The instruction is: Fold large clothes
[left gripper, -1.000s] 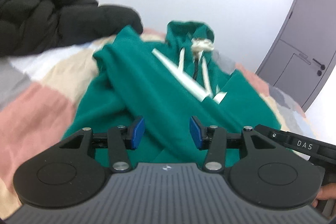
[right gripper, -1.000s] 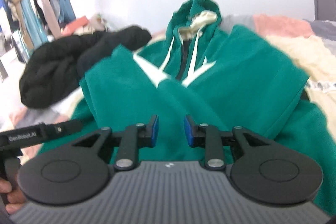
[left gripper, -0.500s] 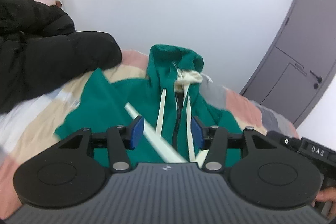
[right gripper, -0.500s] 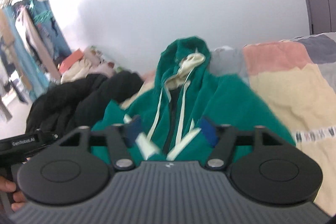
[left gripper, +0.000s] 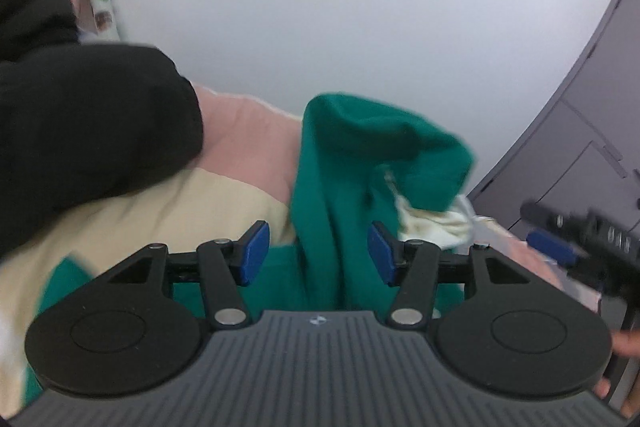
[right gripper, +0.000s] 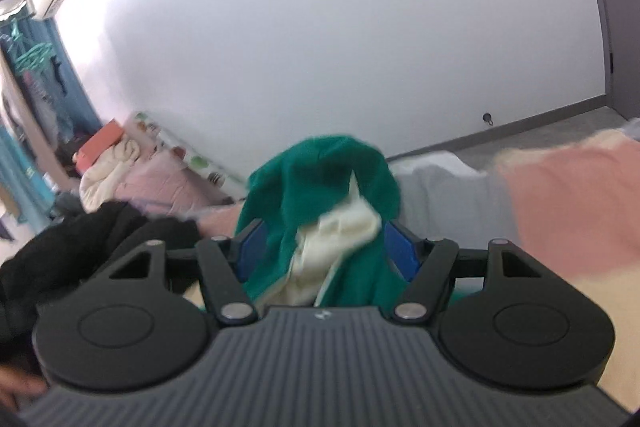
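Left gripper (left gripper: 316, 253): it is pointing low and forward over the bed, its blue pads (left gripper: 252, 253) standing wide apart, with nothing clamped. The green hoodie (left gripper: 340, 195) is lying directly ahead, a ridge of its fabric running up through the gap between the pads; whether the cloth is touching either pad cannot be told through the blur. The hood is sitting just beyond the fingertips, its cream lining (left gripper: 432, 219) showing on the right side. The right gripper (left gripper: 560, 247) is appearing blurred at the right edge of the left view.

Right gripper (right gripper: 320, 251): it is aiming level toward the same hood, its jaws spread wide and gripping nothing. The green hoodie (right gripper: 320, 179) is filling the gap between the pads, cream lining (right gripper: 340, 231) facing the camera.

The patchwork bedspread (left gripper: 240, 131) is lying under the garment. A black jacket (left gripper: 80, 115) is resting to the left, well apart from both grippers. Beyond, a white wall (right gripper: 360, 47) and a grey door (left gripper: 592, 147) are standing.
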A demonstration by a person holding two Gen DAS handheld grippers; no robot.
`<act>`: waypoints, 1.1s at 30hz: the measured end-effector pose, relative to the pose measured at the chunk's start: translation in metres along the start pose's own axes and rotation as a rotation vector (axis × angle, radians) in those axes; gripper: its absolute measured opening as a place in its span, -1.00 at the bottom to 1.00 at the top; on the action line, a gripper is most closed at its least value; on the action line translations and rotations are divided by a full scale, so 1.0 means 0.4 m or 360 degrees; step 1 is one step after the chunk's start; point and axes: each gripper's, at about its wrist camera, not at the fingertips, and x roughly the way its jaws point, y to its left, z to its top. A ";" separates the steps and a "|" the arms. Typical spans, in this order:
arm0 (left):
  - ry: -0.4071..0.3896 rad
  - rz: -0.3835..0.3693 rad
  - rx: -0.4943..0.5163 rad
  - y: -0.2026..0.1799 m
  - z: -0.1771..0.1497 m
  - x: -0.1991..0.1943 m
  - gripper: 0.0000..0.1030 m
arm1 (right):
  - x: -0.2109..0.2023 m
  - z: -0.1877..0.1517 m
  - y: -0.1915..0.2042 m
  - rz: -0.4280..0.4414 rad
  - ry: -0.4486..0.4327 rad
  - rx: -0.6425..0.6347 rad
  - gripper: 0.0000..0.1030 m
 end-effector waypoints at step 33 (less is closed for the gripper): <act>-0.0073 -0.0011 0.0326 -0.124 -0.054 -0.308 -0.95 | -0.358 -0.017 0.146 0.0166 -0.0302 -0.0417 -0.87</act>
